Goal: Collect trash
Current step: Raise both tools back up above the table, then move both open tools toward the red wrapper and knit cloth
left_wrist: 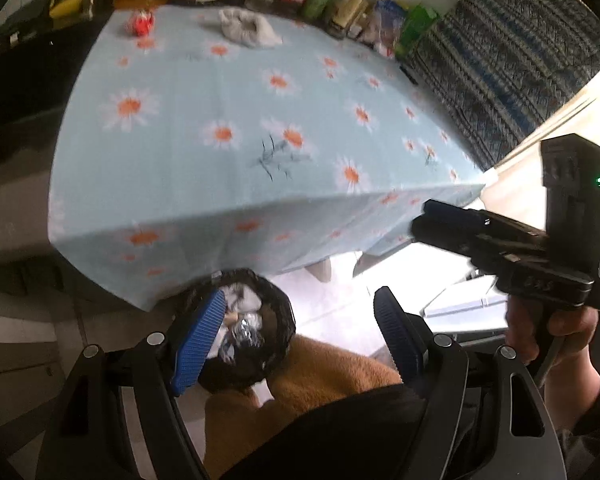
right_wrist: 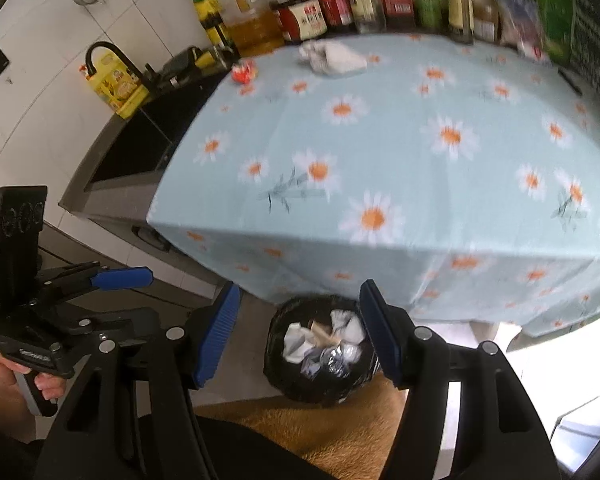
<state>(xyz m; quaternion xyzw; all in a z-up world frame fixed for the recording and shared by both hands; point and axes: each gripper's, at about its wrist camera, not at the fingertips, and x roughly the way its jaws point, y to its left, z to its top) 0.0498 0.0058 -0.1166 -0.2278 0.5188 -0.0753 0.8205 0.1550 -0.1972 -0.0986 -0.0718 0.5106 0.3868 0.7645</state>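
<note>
A small bin lined with a black bag stands on the floor below the table's front edge and holds crumpled paper and foil. It also shows in the left wrist view as the bin. On the far part of the daisy tablecloth lie a red wrapper and a crumpled white tissue. The left wrist view shows the same red wrapper and tissue. My right gripper hangs open above the bin with nothing between its pads. My left gripper is open and empty too, beside it.
Bottles and packets line the table's back edge. A dark sink with a black tap lies left of the table. A patterned cloth hangs on the right. Brown fluffy fabric lies below the grippers. A hand holds each gripper.
</note>
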